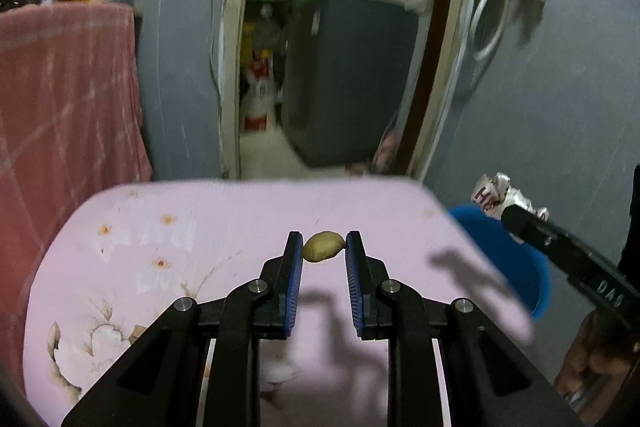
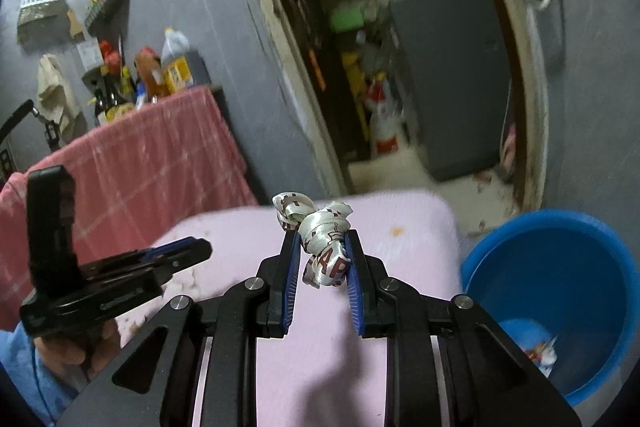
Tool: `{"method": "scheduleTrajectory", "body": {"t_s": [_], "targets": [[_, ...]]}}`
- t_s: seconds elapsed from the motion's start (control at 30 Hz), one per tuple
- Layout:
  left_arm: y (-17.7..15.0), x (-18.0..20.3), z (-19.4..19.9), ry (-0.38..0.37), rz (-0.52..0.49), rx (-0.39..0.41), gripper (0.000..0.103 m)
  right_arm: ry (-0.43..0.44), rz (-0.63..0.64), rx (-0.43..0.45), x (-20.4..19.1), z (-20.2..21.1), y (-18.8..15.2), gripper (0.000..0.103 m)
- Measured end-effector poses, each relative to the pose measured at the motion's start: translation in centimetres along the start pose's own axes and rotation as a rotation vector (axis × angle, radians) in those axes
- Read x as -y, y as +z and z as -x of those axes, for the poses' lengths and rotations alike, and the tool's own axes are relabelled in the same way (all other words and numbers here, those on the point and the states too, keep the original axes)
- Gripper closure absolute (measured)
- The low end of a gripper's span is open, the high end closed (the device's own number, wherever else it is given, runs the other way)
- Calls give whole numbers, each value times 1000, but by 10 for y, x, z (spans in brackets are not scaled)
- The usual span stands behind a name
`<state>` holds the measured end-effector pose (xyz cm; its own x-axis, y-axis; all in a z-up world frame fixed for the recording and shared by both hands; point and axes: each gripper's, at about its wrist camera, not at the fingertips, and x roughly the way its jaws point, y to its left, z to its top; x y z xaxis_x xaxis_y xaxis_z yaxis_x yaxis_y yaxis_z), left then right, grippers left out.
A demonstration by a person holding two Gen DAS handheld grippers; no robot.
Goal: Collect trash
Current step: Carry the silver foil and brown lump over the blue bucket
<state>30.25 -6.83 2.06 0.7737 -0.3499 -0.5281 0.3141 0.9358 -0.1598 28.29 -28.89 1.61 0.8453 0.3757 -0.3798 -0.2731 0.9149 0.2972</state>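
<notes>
Left wrist: my left tongs (image 1: 323,247) pinch a small yellowish scrap (image 1: 323,246) above the pink worktop (image 1: 200,227). Right wrist: my right tongs (image 2: 322,247) clamp a crumpled white wrapper (image 2: 324,247), blue bucket (image 2: 560,247) just right of the worktop.

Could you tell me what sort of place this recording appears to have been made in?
Probably a lived-in home, near a kitchen or storeroom. A pink floral cloth covers the work surface, bottles and jars stand on a ledge draped in red cloth, and an open doorway shows cluttered supplies.
</notes>
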Motion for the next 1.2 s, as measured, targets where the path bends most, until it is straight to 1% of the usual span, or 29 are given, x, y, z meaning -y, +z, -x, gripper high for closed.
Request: {"method": "scheduleTrajectory", "body": {"t_s": [0.13, 0.27, 0.3, 0.47, 0.63, 0.73, 0.9, 1.03, 1.2], "targets": [[11, 20, 21, -19, 5, 110, 85, -54, 42, 108, -5, 26, 11, 83], [25, 45, 35, -32, -17, 186, 85, -103, 63, 213, -4, 53, 21, 83], [28, 53, 37, -41, -20, 204, 85, -112, 66, 227, -3, 58, 22, 83], [40, 90, 38, -103, -27, 235, 85, -190, 75, 305, 11, 85, 30, 83], [51, 120, 33, -155, -49, 247, 85, -263, 48, 344, 32, 102, 34, 83], [52, 140, 25, -176, -70, 239, 85, -299, 22, 342, 47, 108, 35, 83], [49, 164, 2, -212, -92, 199, 85, -331, -44, 302, 77, 115, 32, 82], [45, 176, -19, -227, -96, 145, 85, -351, -67, 246, 95, 113, 27, 81], [37, 188, -46, -205, -125, 48, 85, -365, -97, 185, 112, 106, 20, 81]]}}
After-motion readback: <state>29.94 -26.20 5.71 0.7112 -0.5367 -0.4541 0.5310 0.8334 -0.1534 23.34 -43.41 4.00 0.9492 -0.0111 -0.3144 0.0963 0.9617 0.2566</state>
